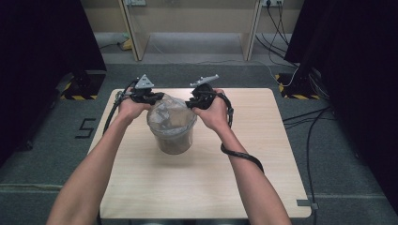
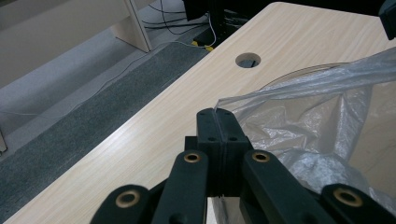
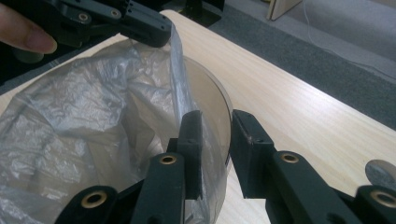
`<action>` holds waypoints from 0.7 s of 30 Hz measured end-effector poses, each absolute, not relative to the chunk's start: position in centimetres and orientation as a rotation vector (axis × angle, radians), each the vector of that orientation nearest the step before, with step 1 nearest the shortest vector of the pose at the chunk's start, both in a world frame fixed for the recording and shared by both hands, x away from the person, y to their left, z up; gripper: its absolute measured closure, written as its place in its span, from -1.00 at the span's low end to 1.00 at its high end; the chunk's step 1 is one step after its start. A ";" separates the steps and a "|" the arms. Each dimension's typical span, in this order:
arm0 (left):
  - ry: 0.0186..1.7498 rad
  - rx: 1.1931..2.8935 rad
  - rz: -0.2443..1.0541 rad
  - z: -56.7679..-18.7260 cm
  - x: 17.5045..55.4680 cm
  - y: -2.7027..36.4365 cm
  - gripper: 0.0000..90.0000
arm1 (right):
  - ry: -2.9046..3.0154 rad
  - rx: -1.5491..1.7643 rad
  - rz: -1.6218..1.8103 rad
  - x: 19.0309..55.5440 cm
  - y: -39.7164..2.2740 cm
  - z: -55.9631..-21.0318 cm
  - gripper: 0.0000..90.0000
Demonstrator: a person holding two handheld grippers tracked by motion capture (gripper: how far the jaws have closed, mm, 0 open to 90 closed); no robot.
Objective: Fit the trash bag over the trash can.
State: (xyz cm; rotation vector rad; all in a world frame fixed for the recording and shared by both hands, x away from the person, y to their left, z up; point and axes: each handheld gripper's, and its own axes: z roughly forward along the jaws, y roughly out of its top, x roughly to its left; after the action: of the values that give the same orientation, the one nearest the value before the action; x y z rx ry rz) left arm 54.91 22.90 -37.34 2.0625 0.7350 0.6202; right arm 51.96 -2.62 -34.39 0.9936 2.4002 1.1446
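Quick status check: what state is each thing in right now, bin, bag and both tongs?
Bin: upright on the table, clear-walled.
Bag: crumpled inside the bin, its edge lifted above the rim.
Left tongs: shut on the bag's edge.
Right tongs: open, straddling the bin's rim, bag film between the jaws, not yet pinched.

Both forearms enter from bottom of high view, angled inward, hands level with each other, well apart.

Left hand [image 1: 127, 108] wraps left gripper [image 1: 146, 96]; grey plate on top tilted. In left gripper view, fingers [image 2: 208, 127] pressed together, thin plastic film edge pinched between them.

Right hand [image 1: 213, 114] wraps right gripper [image 1: 196, 101]; cable loops along right forearm. In right gripper view, fingers [image 3: 190, 135] stand apart, gap visible, film and rim between, pads not pressing.
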 end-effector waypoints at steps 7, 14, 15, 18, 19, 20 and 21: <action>0.729 2.063 0.618 -37.4 55.0 22.7 0.99 | 2.424 0.995 1.121 51.7 -2.9 -35.0 1.00; 0.712 2.077 0.627 -37.4 54.9 22.4 0.99 | 2.384 1.029 1.126 51.8 -3.4 -35.6 1.00; 0.710 2.079 0.629 -37.5 55.0 22.3 0.99 | 2.384 1.033 1.124 51.8 -3.5 -35.7 1.00; 0.703 2.084 0.635 -37.5 55.0 22.2 0.99 | 2.377 1.041 1.120 52.0 -3.7 -36.1 1.00; 0.701 2.084 0.636 -37.5 55.0 22.1 0.99 | 2.372 1.050 1.120 52.0 -3.7 -36.2 1.00; 0.701 2.083 0.635 -37.5 55.0 22.1 0.99 | 2.373 1.051 1.120 52.0 -3.7 -36.4 1.00; 0.700 2.084 0.636 -37.5 55.0 22.1 0.99 | 2.370 1.048 1.120 52.1 -3.8 -36.5 1.00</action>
State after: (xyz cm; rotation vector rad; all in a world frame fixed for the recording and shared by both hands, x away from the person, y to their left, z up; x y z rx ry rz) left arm 54.98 22.12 -37.48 2.0843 0.6998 0.6356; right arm 52.06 -3.76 -36.47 1.0484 2.3699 1.1203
